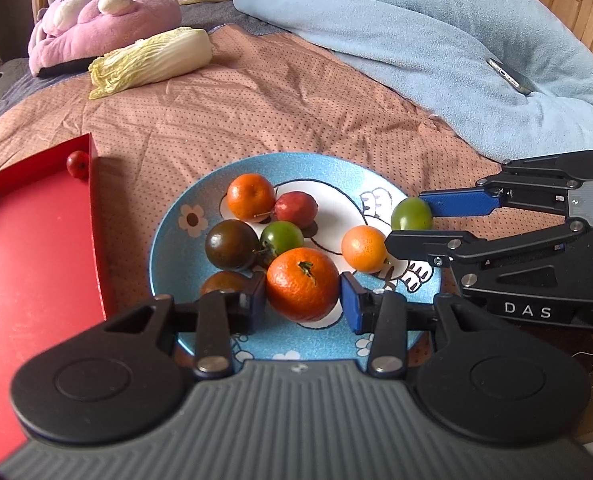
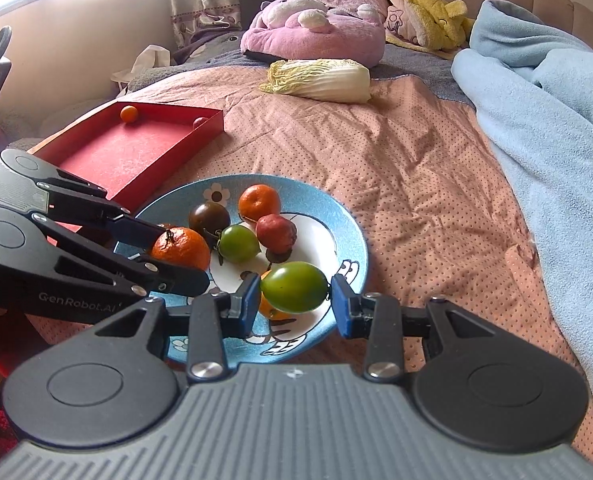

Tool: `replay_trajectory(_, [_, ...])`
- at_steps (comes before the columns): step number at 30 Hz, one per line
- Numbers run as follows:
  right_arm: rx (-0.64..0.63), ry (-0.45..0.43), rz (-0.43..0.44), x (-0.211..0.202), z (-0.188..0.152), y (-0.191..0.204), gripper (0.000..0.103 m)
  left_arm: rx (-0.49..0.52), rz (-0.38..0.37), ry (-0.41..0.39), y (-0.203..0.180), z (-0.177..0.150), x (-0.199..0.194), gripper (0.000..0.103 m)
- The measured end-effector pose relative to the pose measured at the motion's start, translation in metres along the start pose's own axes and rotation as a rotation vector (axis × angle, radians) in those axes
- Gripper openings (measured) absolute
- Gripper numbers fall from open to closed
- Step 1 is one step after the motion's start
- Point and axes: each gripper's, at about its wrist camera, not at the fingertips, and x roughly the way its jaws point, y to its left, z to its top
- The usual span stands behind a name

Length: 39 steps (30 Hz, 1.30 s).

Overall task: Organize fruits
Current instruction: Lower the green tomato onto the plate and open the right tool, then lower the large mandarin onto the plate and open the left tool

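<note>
Nearest the left wrist camera, the left gripper (image 1: 302, 298) pinches a large mandarin (image 1: 302, 283) between its blue pads, at the near side of the blue plate (image 1: 168, 236). Nearest the right wrist camera, the right gripper (image 2: 294, 300) pinches a green tomato (image 2: 295, 287) over the plate's near right edge, with a small orange (image 1: 364, 249) just beneath and beside it. Toward the middle of the plate lie a second green tomato (image 1: 282, 237), a dark brownish tomato (image 1: 231, 244) and a reddish fruit (image 1: 295, 209), with another mandarin (image 1: 251, 197) at the far side of the group; one more dark fruit (image 1: 222, 282) sits partly hidden behind the left gripper's pad. Left of the plate stands a red tray (image 1: 36, 248) holding a small red fruit (image 1: 77, 163) in its far corner and a small orange one (image 2: 128, 113) at the other far corner. Beyond the plate, on the dotted pink bedspread (image 1: 276, 104), lies a napa cabbage (image 1: 152, 60); behind it a pink plush toy (image 1: 104, 20), and to the right of the plate a light blue blanket (image 1: 416, 40) with a phone (image 1: 510, 76) resting on it.
</note>
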Motion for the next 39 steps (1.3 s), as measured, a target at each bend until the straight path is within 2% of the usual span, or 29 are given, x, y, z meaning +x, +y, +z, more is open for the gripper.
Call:
replay_trajectory(13, [0.028,-0.008,0.007,0.011,0.01,0.0,0.044,-0.033,-0.041,-0.016,0.005,-0.006,-0.006,0.044])
replay_trajectory(15, [0.051,-0.009,0.011,0.016,0.012,-0.003,0.044,-0.045,-0.048,-0.044,0.007,-0.006,-0.01,0.059])
replay_trajectory(17, [0.068,-0.006,0.013,0.021,0.014,-0.005,0.044,-0.045,-0.044,-0.066,0.007,-0.006,-0.014,0.064])
replay_trajectory(27, [0.049,0.001,0.034,0.041,0.026,0.003,0.044,0.013,-0.033,-0.06,0.005,-0.012,-0.018,0.064])
replay_trajectory(39, [0.048,0.008,0.032,0.051,0.026,0.007,0.045,0.017,-0.046,-0.05,0.009,-0.017,-0.02,0.062])
